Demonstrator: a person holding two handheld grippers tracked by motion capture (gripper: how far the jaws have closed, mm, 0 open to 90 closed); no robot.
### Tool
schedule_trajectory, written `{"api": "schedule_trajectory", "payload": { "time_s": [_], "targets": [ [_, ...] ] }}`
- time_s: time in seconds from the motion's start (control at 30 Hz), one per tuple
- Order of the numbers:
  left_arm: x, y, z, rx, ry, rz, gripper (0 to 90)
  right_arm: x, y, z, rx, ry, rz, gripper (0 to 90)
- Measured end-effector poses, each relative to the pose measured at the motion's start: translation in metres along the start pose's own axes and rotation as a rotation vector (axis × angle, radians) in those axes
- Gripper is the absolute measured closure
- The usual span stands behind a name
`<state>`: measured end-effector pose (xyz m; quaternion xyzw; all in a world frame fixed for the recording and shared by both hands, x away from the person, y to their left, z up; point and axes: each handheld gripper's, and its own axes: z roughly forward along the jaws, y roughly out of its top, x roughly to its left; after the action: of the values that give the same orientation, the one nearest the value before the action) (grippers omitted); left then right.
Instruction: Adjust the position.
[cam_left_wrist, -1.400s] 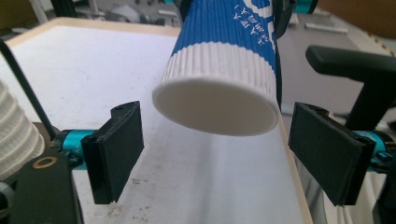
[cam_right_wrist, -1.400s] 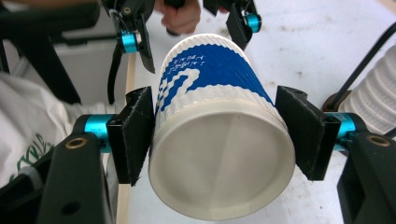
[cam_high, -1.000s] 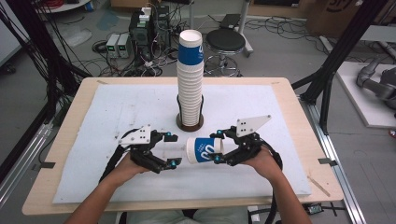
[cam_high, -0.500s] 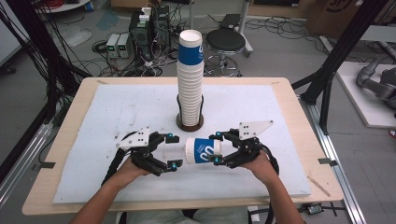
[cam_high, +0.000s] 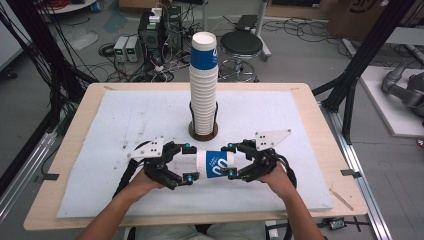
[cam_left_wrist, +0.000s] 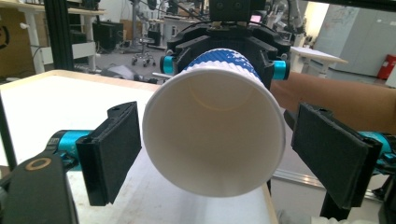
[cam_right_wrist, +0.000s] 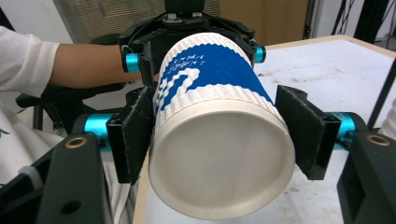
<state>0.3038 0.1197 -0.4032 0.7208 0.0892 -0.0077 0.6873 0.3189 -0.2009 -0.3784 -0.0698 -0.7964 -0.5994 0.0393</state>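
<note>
A white paper cup with a blue band (cam_high: 216, 163) lies on its side in the air, just above the white mat, between my two grippers. My right gripper (cam_high: 230, 160) is shut on the cup's base end (cam_right_wrist: 210, 70), both black pads against its wall. My left gripper (cam_high: 188, 161) is at the cup's open mouth (cam_left_wrist: 215, 140). Its jaws have just been opening and are now open, with the rim between the pads (cam_left_wrist: 112, 149) and a gap on either side.
A tall stack of the same cups (cam_high: 203, 85) stands in a round holder (cam_high: 202, 134) at the middle of the white mat (cam_high: 125, 125), just beyond the grippers. The mat covers a wooden table (cam_high: 65, 165). Cables, equipment and a stool are on the floor behind.
The left gripper's jaws have spread a little off the cup's rim. Both hands and the cup have stayed nearly where they were.
</note>
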Motion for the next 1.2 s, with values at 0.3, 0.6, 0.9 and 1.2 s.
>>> {"api": "schedule_trajectory", "payload": {
  "time_s": [0.3,0.6,0.9,1.2],
  "targets": [
    [0.0,-0.001,0.004,0.008,-0.003,-0.003,14.1,-0.001,-0.001,0.006,-0.019,0.033,0.004,31.4],
    [-0.001,-0.001,0.004,0.025,-0.022,0.018,21.6,-0.001,-0.003,0.008,-0.007,0.046,0.018,31.7],
    [-0.001,0.003,0.004,0.075,-0.013,0.035,27.1,-0.002,-0.004,0.009,0.018,0.039,0.047,30.7],
    [0.002,0.02,0.003,0.19,0.027,0.062,29.5,0.002,0.001,0.002,0.029,-0.052,0.056,18.6]
  ]
}}
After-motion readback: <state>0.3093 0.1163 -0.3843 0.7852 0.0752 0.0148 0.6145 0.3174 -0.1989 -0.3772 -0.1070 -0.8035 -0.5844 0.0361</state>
